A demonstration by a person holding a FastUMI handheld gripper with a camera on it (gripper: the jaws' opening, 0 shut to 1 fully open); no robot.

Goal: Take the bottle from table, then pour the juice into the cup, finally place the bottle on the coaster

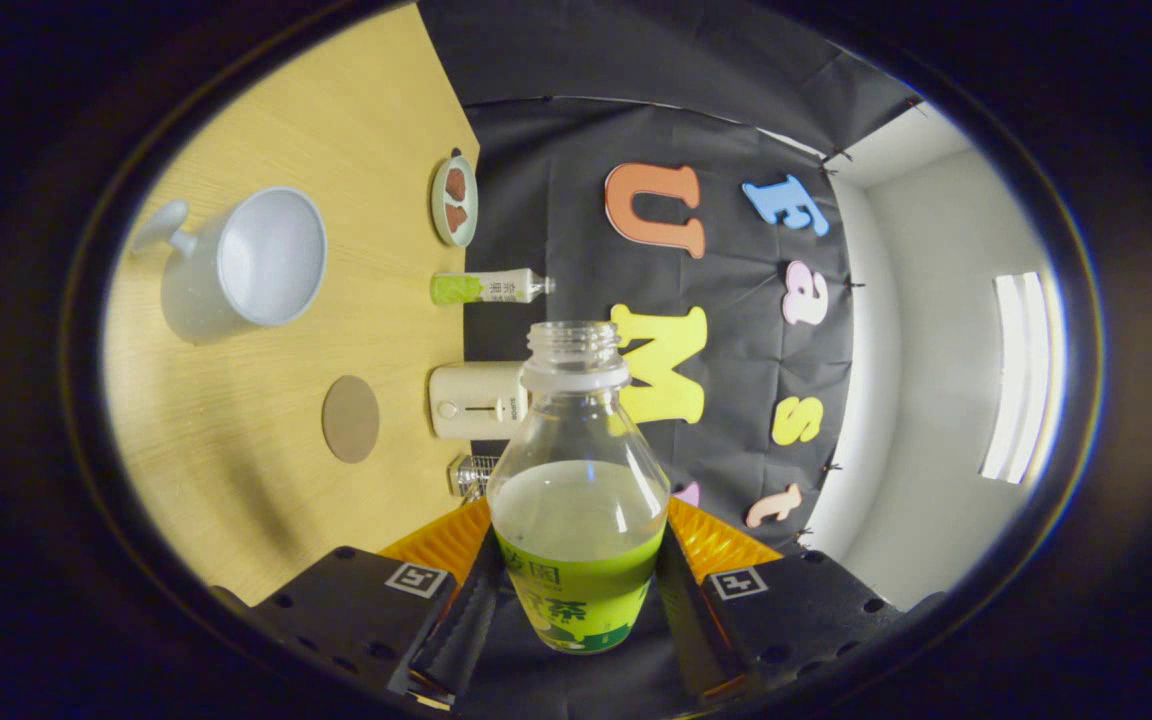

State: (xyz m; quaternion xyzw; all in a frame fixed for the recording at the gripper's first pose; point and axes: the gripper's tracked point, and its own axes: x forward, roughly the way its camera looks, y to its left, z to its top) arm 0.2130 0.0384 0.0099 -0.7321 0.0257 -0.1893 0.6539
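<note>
My gripper (576, 590) is shut on an uncapped clear bottle (577, 470) with a green label, both fingers pressing its sides. Pale juice fills the bottle to about half its height. The whole view is rolled sideways, so the wooden table (266, 470) runs up the left side. On it a white cup (251, 258) with a handle shows its open mouth, well beyond the fingers to the left. A round brown coaster (351, 418) lies on the table between the cup and the bottle.
At the table's back edge, by the black cloth wall, stand a small dish (455, 201) with brown pieces, a second green-labelled bottle (488, 288), a white box-shaped appliance (476, 400) and a small clear glass (471, 474). A white wall is at right.
</note>
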